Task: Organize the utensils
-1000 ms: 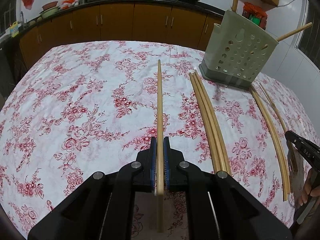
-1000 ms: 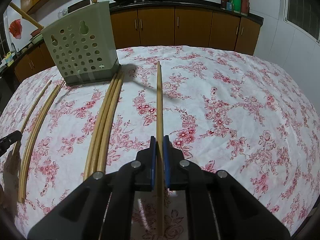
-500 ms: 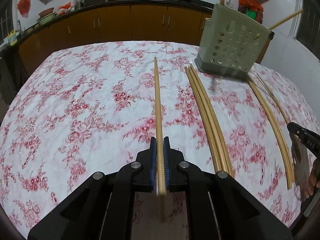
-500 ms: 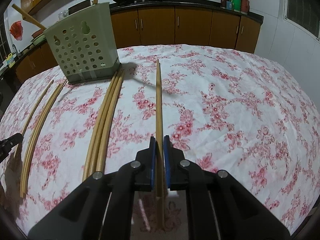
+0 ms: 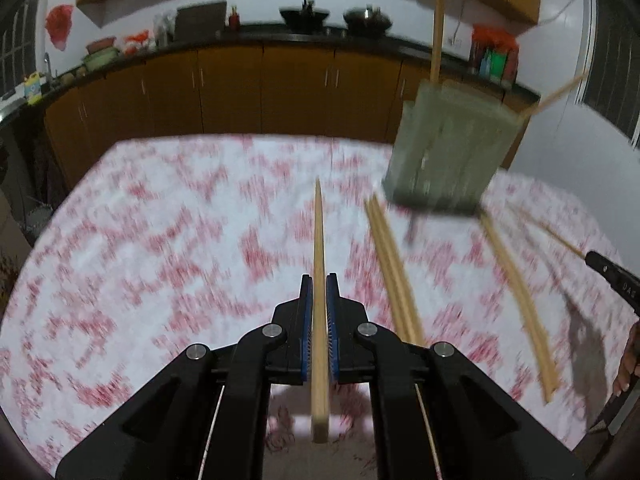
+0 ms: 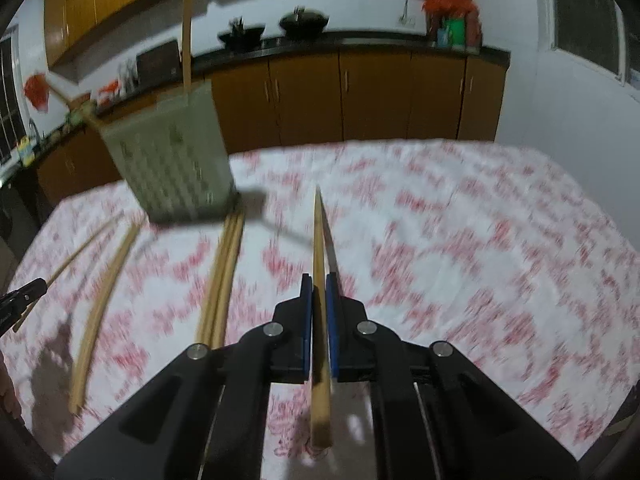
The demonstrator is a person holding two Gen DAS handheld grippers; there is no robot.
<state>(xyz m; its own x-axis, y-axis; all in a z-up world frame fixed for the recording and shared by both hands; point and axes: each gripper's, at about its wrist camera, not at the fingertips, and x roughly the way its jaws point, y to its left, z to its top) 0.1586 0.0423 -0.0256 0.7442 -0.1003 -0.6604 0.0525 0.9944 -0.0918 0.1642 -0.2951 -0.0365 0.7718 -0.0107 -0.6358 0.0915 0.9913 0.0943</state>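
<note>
My left gripper is shut on a long bamboo chopstick, lifted off the floral tablecloth. My right gripper is shut on another bamboo chopstick, also lifted. A green perforated utensil holder stands at the back of the table, with two chopsticks standing in it; it also shows in the right wrist view. Several loose chopsticks lie on the cloth: a bundle in front of the holder and more to the side. Both views are motion-blurred.
The table has a white cloth with red flowers. Brown kitchen cabinets and a counter with pots stand behind it. The other gripper's tip shows at the edge of each view.
Both grippers have risen and tilted up with their chopsticks, lifting them off the cloth. The table looks farther away and the cabinets fill more of each view.
</note>
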